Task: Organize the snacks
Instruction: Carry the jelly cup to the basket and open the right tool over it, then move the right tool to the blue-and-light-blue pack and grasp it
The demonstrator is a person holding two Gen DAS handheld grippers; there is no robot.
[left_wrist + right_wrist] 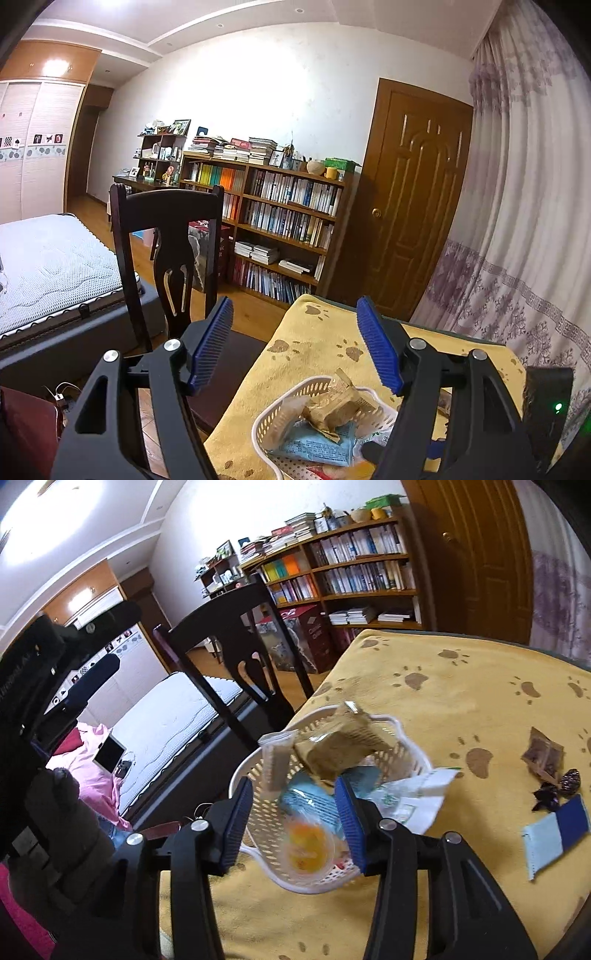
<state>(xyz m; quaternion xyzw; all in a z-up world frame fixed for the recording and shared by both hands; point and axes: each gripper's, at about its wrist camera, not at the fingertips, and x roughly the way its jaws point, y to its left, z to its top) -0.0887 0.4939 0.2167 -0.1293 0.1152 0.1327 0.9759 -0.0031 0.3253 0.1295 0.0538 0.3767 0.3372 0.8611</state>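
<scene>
You are hovering your right gripper (293,825), fingers spread and empty, above the basket (413,766); next, reach the packets (546,758) lying right of it.

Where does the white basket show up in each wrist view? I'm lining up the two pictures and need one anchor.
Left wrist: the white basket sits at bottom centre, partly behind the open left gripper.
Right wrist: the basket is at centre, just beyond the open right gripper.
Shared landmark: the dark wooden chair, left of the yellow paw-print cloth.
</scene>
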